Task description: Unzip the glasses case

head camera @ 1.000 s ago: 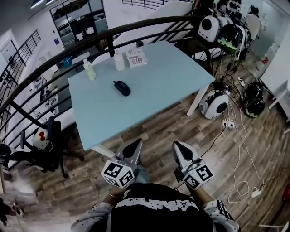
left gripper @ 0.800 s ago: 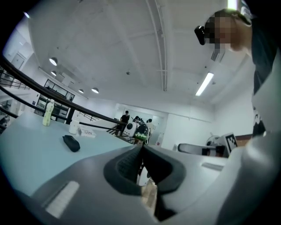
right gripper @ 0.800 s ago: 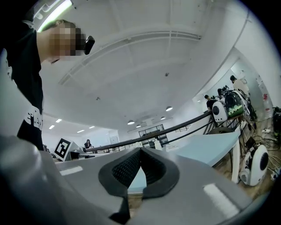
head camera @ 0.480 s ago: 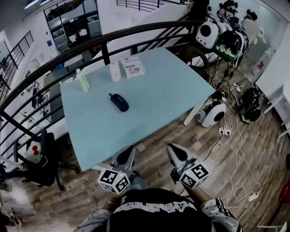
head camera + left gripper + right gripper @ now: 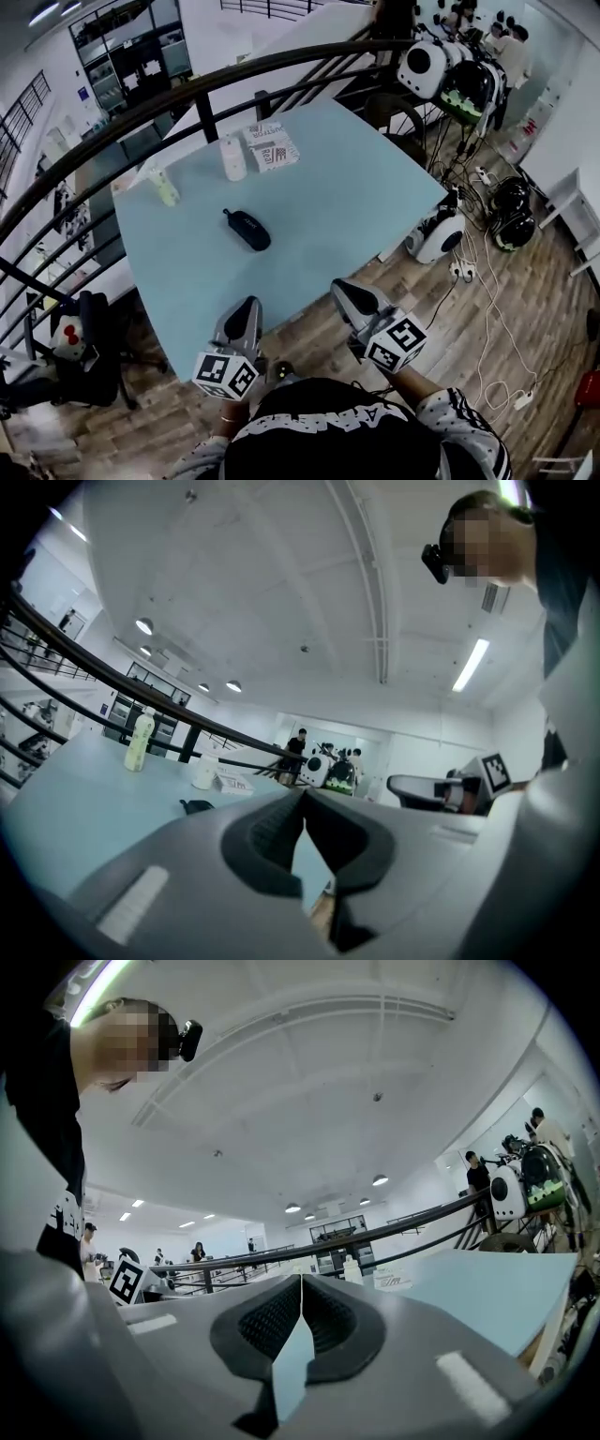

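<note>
Head view: glasses case (image 5: 247, 230) lies flat on the light blue table (image 5: 366, 187), left of centre, long axis running diagonally. It's dark, and I can't make out the zip from here. Left gripper (image 5: 248, 307) sits at the table's near edge, right gripper (image 5: 341, 288) just off that edge over the wood floor. Both point toward the table. The case is well apart from both, farther in on the tabletop, closer to the left gripper's line than the right's. Beyond the case: a white bottle (image 5: 232, 157), a yellowish bottle (image 5: 165, 186) and a printed box (image 5: 272, 150), all near the far edge by the railing (image 5: 141, 108).

Left gripper view: jaws closed, tips touching, nothing between them. The case (image 5: 196, 806) shows as a small dark shape low on the table, left of the jaw line and far ahead, no contact. Yellowish bottle (image 5: 139, 741), white bottle (image 5: 204, 772) and box (image 5: 234, 780) stand behind it. The right gripper (image 5: 441, 789) is off to the side, level with this one.

Right gripper view: jaws fully together, empty. Table surface (image 5: 487, 1288) spreads ahead and to the right. A bottle (image 5: 352, 1269) and the box (image 5: 394, 1282) are visible far off near the railing. I can't pick out the case in this view. The left gripper's marker cube (image 5: 125, 1281) shows at the left.
</note>
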Demonstrator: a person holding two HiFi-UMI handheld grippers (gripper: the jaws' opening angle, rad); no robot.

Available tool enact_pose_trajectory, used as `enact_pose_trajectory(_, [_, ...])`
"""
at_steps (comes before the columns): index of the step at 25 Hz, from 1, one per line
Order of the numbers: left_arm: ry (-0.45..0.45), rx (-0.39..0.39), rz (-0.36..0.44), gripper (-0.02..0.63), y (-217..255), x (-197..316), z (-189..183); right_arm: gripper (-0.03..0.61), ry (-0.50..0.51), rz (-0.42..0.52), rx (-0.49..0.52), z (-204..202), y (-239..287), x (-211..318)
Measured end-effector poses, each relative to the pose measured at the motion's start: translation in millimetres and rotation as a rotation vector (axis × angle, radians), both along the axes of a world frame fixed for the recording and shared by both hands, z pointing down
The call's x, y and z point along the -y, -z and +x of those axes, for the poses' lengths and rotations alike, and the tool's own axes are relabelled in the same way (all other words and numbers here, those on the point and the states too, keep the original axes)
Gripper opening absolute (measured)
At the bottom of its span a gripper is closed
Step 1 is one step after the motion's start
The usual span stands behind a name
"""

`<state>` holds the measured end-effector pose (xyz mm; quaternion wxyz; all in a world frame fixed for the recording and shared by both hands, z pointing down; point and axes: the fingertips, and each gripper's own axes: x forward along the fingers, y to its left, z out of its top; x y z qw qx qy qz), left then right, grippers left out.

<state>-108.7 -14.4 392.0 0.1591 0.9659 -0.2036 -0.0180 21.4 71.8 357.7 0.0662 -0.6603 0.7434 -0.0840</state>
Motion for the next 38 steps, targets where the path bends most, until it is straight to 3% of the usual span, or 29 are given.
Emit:
enact_pose_trajectory(8, [0.093, 0.02, 0.032, 0.0, -5.8, 84.4, -28.6, -0.008, 0.076, -0.006, -0.006, -15.6, -12.8, 94.2])
enact_pose_trajectory(15, [0.181, 0.074, 0.033, 0.0, -10.7, 118.8, -43.6, -0.005, 0.153, -0.012, 0.016, -23.4, -21.1, 137.4])
enact_pose_trajectory(20, [0.246, 0.103, 0.019, 0.0, -14.8, 124.4, -30.3, -0.003, 0.189, -0.029, 0.048, 5.4, -34.4, 158.0])
enact_pose_trajectory(30, [0.386, 0.07, 0.032, 0.0, 9.0, 129.1, 27.9, 0.011, 0.306, -0.037, 0.08, 75.7, -37.5, 189.2])
enact_pose_trajectory(38, [0.526, 0.102, 0.054, 0.0, 1.8, 114.4, 38.9, 0.035, 0.44, -0.063, 0.079, 86.4, -63.1, 213.2])
